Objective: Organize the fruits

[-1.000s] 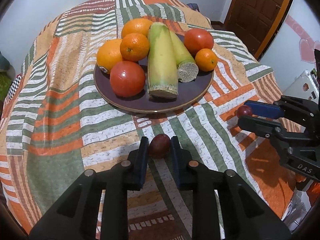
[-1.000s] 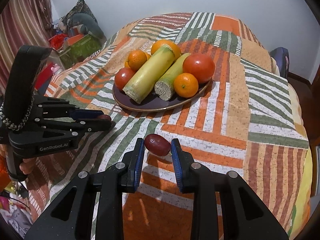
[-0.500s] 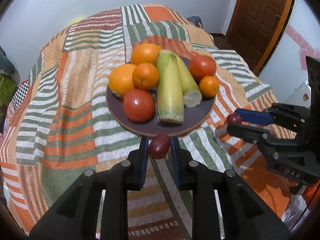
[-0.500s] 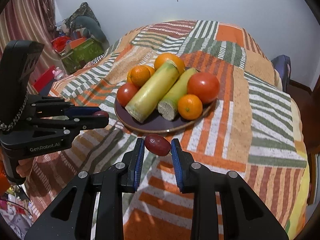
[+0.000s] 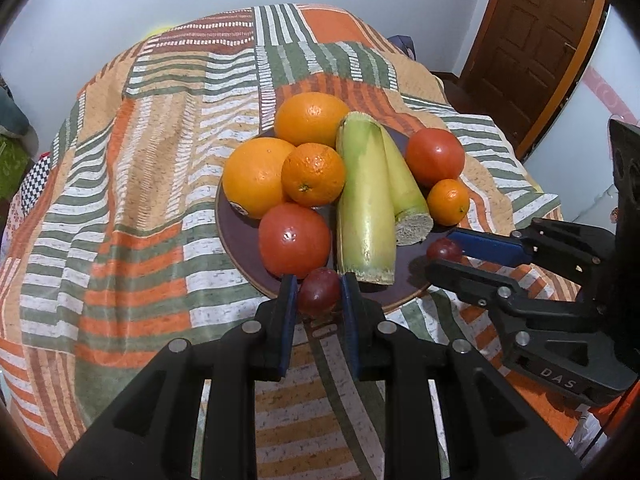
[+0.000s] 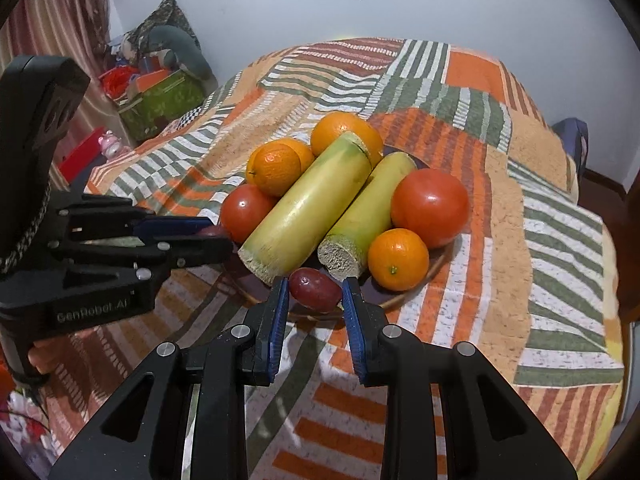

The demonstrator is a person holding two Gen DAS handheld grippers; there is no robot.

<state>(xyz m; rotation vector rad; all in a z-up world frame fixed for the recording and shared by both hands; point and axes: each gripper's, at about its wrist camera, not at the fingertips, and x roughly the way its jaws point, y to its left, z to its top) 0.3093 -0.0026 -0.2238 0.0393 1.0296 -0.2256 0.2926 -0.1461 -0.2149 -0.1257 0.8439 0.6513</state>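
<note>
A dark purple plate [image 5: 236, 236] on the patchwork cloth holds oranges [image 5: 312, 120], tomatoes [image 5: 294, 240] and two green cane pieces [image 5: 366, 204]. My left gripper [image 5: 318, 288] is shut on a dark red grape [image 5: 319, 293], held over the plate's near rim beside a tomato. My right gripper [image 6: 316, 292] is shut on a second dark red grape [image 6: 314, 289], held over the plate's near rim [image 6: 404, 298] in front of the cane ends [image 6: 340, 258]. Each gripper shows in the other's view, the right one [image 5: 444, 254] and the left one [image 6: 216, 236].
The patchwork cloth [image 5: 140, 200] covers a round table that drops off on all sides. A wooden door [image 5: 532, 40] is at the back right. Bags and toys [image 6: 160, 80] lie on the floor to the left.
Both grippers have moved forward with their grapes, from over the cloth in front of the plate to over its near rim.
</note>
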